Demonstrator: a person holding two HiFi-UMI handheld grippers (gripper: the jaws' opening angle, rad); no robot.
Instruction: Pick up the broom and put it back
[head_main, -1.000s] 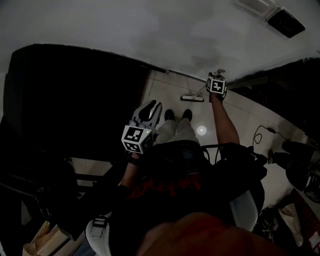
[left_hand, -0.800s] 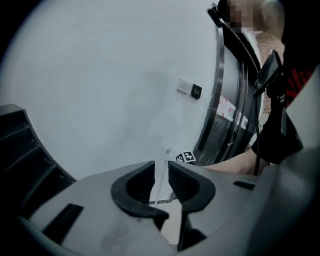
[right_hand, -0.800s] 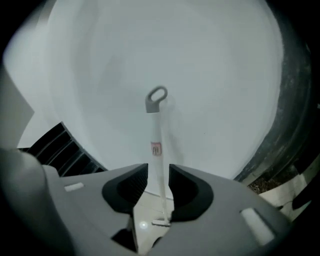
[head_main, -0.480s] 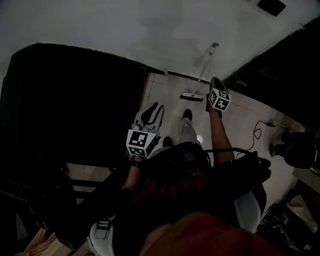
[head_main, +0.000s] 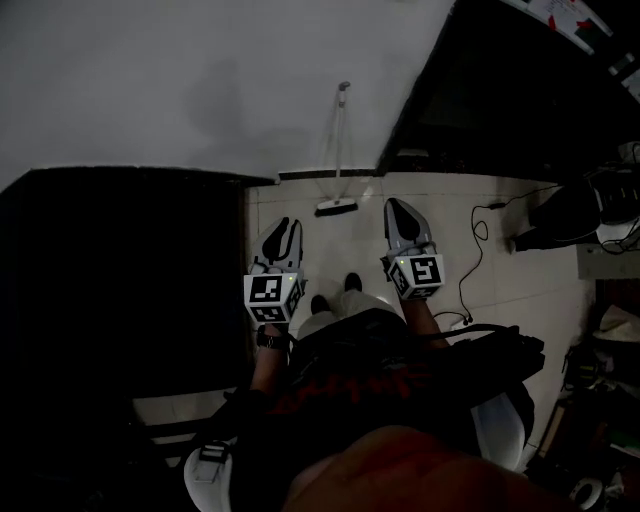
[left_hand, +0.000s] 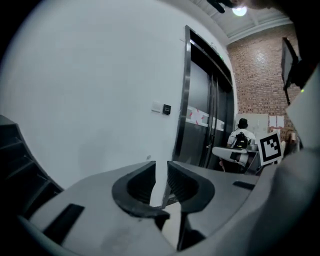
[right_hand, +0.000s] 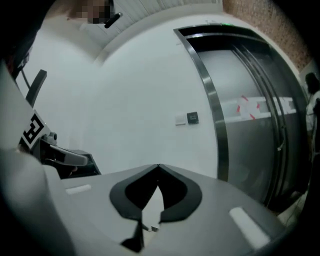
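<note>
White wall (head_main: 200, 80), tiled floor (head_main: 330, 250): broom (head_main: 340, 150) leans against the wall.
Both empty: left hand-held gripper (head_main: 284, 225) slightly open, right hand-held gripper (head_main: 397, 206) just closed.

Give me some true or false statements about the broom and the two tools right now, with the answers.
The broom leans against the white wall. True.
The right tool grips the broom. False: its jaws have just closed on nothing, clear of the broom.
The left tool has a narrow gap between its jaws. True.
The broom lies flat. False: it stands with its head on the floor, handle up the wall.
</note>
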